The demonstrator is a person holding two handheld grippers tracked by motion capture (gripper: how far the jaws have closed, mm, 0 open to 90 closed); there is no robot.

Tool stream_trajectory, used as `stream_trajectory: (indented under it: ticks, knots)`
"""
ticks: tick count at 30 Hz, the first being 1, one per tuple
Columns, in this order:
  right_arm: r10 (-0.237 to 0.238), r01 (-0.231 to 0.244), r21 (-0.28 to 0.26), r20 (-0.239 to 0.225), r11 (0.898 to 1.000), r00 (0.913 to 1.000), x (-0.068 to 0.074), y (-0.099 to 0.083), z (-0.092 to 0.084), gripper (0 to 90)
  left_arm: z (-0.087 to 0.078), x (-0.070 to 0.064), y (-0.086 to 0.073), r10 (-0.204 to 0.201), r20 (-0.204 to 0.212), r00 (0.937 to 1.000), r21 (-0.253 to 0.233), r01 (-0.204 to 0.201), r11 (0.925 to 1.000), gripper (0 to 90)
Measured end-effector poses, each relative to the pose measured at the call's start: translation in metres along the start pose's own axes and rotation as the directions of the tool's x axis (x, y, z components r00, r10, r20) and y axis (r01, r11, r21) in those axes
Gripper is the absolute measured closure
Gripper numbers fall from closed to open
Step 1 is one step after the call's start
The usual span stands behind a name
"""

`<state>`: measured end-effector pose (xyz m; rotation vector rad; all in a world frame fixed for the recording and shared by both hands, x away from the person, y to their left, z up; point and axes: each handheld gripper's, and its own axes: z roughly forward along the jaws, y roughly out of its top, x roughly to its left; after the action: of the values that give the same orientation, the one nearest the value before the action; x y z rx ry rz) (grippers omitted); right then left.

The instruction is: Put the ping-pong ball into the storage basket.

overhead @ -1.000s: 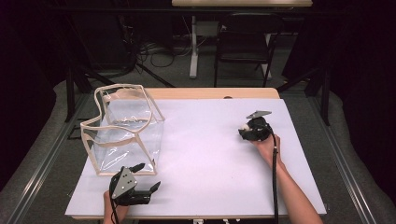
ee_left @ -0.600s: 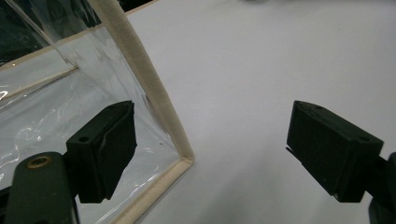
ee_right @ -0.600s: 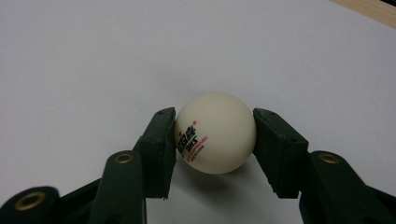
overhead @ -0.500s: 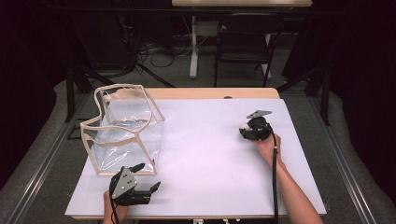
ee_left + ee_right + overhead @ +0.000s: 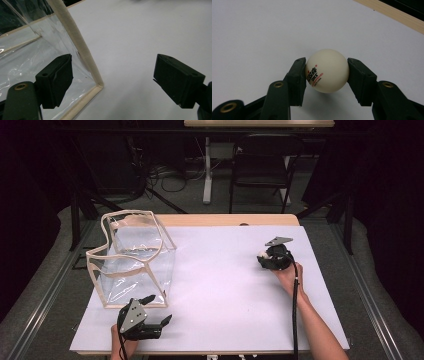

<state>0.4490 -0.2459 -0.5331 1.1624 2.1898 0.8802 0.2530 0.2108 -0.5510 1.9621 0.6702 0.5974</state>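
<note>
While poised beside clear bag [image 5: 132,262] at left: left gripper [image 5: 155,321] wide open, empty. Far right on white tabletop [image 5: 225,280]: right gripper [image 5: 326,75] clamped on ping-pong ball [image 5: 327,70]. Transfer into bag, probably intended, not yet done.

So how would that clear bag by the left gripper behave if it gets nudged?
Probably floppy: the clear bag has wrinkled film walls and a wavy cream rim. It looks light, so it would likely slide or buckle rather than resist. The left gripper, jaws open, sits at its near corner.

Dark room, grey floor [image 5: 45,285], black chair [image 5: 263,160] behind the table [image 5: 225,220]
</note>
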Motion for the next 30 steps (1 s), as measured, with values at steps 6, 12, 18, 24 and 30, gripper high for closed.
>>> stream_trajectory:
  ticks: [6, 12, 18, 24, 30]
  knots:
    - [-0.019, 0.019, -0.009, 0.008, 1.000, 0.9998, 0.002, 0.003, -0.007, 51.1, 0.000, 0.000, 0.000, 0.001, 0.001, 1.0000, 0.002, -0.001, 1.0000, 16.0]
    - [-0.034, 0.034, -0.015, 0.010, 0.999, 0.9994, 0.004, 0.006, -0.012, 51.1, 0.001, 0.000, 0.000, 0.000, 0.000, 1.0000, 0.001, 0.000, 1.0000, 16.0]
    - [-0.027, 0.027, -0.025, 0.000, 0.999, 0.9996, 0.002, 0.011, -0.019, 51.2, 0.000, 0.000, 0.000, 0.001, 0.001, 1.0000, 0.002, -0.001, 1.0000, 16.0]
    - [-0.035, 0.035, -0.032, -0.002, 0.999, 0.9994, 0.003, 0.016, -0.025, 51.1, 0.000, 0.000, 0.000, 0.000, 0.000, 1.0000, 0.001, 0.000, 1.0000, 16.0]
    - [-0.044, 0.043, -0.043, -0.005, 0.998, 0.9990, 0.006, 0.020, -0.032, 51.2, 0.000, 0.000, 0.000, 0.000, 0.000, 1.0000, 0.000, 0.000, 1.0000, 16.0]
